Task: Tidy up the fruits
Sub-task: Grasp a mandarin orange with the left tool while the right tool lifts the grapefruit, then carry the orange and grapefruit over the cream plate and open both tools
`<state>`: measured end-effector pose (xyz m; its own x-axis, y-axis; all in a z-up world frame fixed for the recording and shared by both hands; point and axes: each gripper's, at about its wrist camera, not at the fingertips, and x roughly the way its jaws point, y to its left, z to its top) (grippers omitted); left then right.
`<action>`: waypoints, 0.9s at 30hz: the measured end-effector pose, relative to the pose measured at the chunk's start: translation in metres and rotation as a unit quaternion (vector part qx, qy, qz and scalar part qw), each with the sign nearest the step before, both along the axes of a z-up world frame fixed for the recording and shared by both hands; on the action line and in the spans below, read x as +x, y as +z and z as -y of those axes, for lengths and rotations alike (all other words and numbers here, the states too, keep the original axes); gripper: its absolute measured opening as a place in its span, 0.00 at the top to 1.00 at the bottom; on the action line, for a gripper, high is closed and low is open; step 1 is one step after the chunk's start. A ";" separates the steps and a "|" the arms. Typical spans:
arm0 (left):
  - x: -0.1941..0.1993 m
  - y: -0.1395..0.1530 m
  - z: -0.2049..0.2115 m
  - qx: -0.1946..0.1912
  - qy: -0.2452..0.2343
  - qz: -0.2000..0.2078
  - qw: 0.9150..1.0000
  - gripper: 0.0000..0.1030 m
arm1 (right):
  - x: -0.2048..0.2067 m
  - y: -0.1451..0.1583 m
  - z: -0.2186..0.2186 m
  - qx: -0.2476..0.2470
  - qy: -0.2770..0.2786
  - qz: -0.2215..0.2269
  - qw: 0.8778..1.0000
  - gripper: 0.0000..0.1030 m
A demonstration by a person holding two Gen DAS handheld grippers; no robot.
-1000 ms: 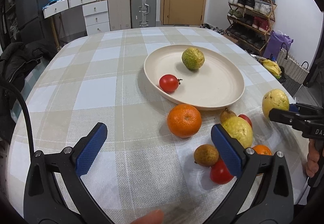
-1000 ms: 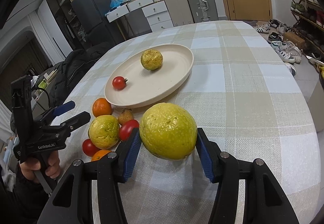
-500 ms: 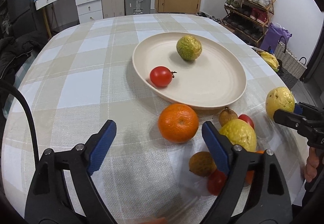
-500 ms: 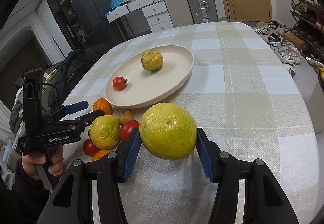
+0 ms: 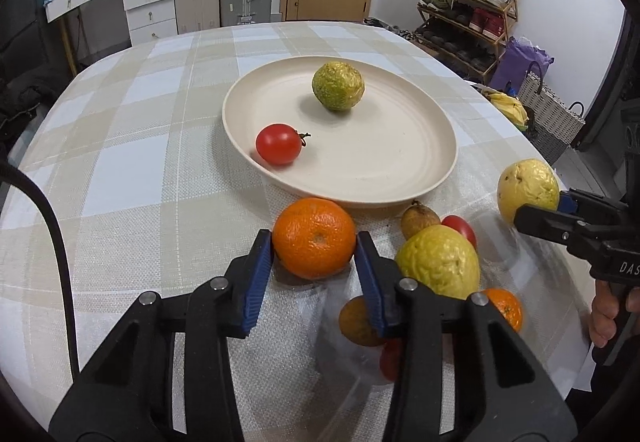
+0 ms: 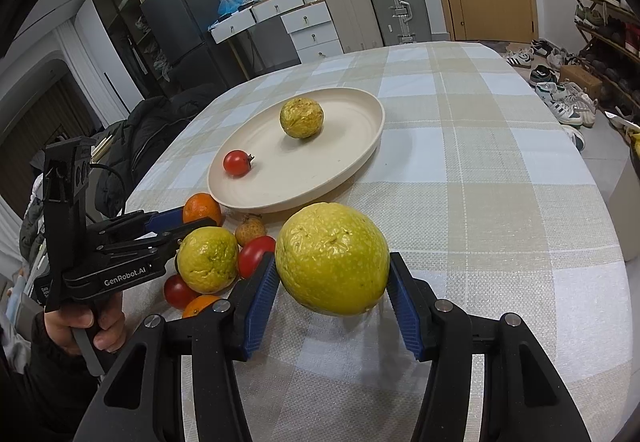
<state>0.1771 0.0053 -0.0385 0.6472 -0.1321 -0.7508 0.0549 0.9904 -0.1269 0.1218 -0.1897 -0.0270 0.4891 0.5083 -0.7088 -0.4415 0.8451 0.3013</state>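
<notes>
Two fruits already lay on the cream plate when I looked: a green-yellow citrus toward its far side and a red tomato near its left rim. Through the left wrist camera I saw my left gripper with its jaws just closed in on the large orange, both blue pads touching its sides, the fruit sitting on the checked tablecloth just in front of the plate's near edge. To the right of that orange the remaining pile huddled together: a big yellow citrus, a small brown fruit behind it, a red tomato beside that, a smaller orange at the near right, and a brownish fruit partly hidden behind the gripper's right finger. Something red showed below it, too blurred for me to name with confidence.

My right gripper was clamped on a large yellow-green citrus, pads pressed to both its sides and the fruit held clear above the cloth, near the pile and short of the plate. From that camera I could also see the hand on the left tool's handle at the left edge, its fingers wrapped around the trigger.
</notes>
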 end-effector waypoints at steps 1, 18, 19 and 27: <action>0.000 0.000 0.000 -0.001 0.000 0.000 1.000 0.63 | 0.000 0.000 0.000 0.000 0.000 0.000 1.000 0.46; -0.019 0.019 -0.007 -0.006 0.002 0.038 0.999 0.63 | -0.001 0.000 -0.002 0.010 0.003 0.010 1.000 0.46; -0.020 0.020 -0.008 -0.007 0.002 0.040 0.999 0.63 | -0.002 0.000 -0.003 0.011 0.003 0.011 1.000 0.46; -0.025 0.028 -0.009 -0.011 0.005 0.055 0.998 0.63 | 0.000 0.003 -0.008 0.013 0.006 0.017 1.000 0.46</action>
